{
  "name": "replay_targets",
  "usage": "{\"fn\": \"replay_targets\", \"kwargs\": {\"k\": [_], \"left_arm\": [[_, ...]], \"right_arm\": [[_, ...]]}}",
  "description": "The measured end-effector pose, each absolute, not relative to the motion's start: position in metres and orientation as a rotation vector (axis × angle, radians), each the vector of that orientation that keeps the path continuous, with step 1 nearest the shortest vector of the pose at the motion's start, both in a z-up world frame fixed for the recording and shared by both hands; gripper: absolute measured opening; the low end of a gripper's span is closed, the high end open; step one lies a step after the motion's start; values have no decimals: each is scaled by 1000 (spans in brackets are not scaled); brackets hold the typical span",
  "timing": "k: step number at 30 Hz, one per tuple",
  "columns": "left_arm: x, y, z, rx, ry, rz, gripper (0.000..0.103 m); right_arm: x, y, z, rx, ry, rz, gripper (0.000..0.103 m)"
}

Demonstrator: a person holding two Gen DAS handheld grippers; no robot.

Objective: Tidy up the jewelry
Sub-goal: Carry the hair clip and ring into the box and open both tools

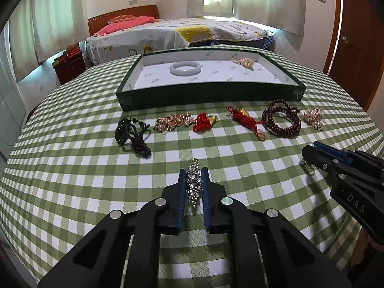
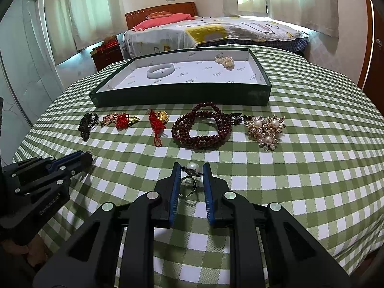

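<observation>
The left gripper (image 1: 194, 182) has its two blue pads squeezed onto a sparkly silver crystal piece (image 1: 193, 182), which stands on its edge between them. The right gripper (image 2: 192, 178) has its pads on both sides of a thin silver ring with a white pearl on top (image 2: 190, 176). I cannot tell if the pads really press on the ring or only sit next to it.

The ring is thin and round, so I think it could slip or twist out if the hold is weak. The sparkly piece is bumpy and held on its edge, so it might tip or drop on the way to the flat green box with a white inside (image 1: 211, 93). A fast move could also bump the row of jewelry on the green and white checked tablecloth (image 1: 72, 168), which lies between both grippers and the box.

Only the right view shows the pearl ring. In the left view, the right gripper (image 1: 309, 153) hides it. Only the left view shows the sparkly piece in its grip. The right view shows the gold flower brooch with three pearls (image 2: 265, 129) much more clearly. Both views show the pale round bangle (image 1: 185, 68) and a small gold and pearl piece (image 1: 242, 62) already in the box.
</observation>
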State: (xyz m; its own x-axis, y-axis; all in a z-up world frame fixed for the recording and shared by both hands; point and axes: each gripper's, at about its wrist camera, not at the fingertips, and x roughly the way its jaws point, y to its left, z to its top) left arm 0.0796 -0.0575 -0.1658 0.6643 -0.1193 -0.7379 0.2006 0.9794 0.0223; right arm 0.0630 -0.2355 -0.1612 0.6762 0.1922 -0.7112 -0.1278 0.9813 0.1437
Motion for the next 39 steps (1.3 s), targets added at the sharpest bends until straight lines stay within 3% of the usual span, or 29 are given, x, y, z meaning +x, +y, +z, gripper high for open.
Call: {"fn": "replay_targets", "kwargs": {"k": [10,21,39], "left_arm": [[101,-57,-136,86,763,-183,13],[184,-59,-107,57,692,-168,13],[303,-36,-151,18,863,-100,13]], "right_arm": [[78,-237,-124,95,730,191,19],[164,-239,-89,114,651,204,19],[313,-213,-133,61,844,226,19]]}}
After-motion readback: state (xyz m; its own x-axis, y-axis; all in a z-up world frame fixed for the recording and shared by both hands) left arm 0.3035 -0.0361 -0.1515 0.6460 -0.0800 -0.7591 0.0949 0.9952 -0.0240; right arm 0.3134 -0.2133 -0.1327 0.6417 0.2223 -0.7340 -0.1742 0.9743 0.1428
